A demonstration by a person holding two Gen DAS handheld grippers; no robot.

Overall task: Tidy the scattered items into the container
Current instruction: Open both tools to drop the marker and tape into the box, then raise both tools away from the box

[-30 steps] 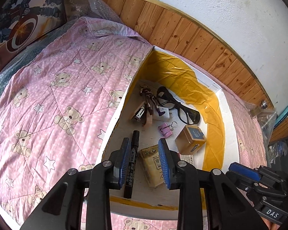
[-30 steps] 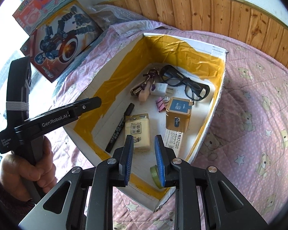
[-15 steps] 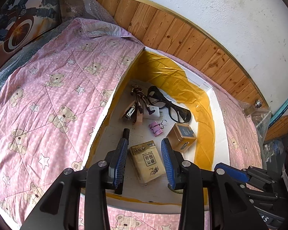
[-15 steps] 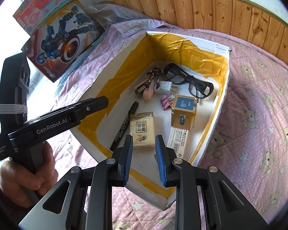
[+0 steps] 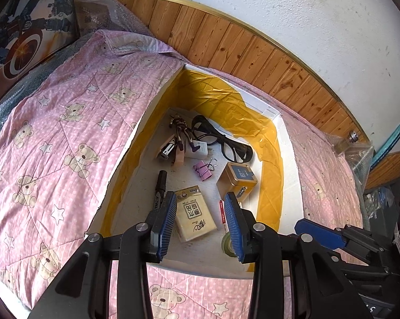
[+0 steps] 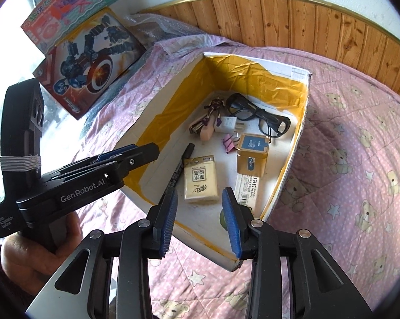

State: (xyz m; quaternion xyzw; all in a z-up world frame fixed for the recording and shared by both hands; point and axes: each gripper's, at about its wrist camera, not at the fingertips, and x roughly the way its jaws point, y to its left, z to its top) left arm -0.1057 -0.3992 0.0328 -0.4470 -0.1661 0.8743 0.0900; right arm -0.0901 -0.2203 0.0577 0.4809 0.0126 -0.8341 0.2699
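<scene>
Box (image 6: 285, 186), frame centre: tissue pack (image 6: 200, 179), marker (image 6: 180, 167), gold tin (image 6: 251, 155), glasses (image 6: 255, 114). My left tongs (image 5: 200, 223) and right tongs (image 6: 200, 220): both released, empty.

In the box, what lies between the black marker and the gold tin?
The tissue pack lies between the black marker and the gold tin, on the box floor; the right wrist view shows it best.

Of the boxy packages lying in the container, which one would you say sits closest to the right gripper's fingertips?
The pale yellow tissue pack, lying flat just beyond the right gripper. The gold tin with the blue lid stands farther back, and the white staple box lies flat off to the right.
</scene>
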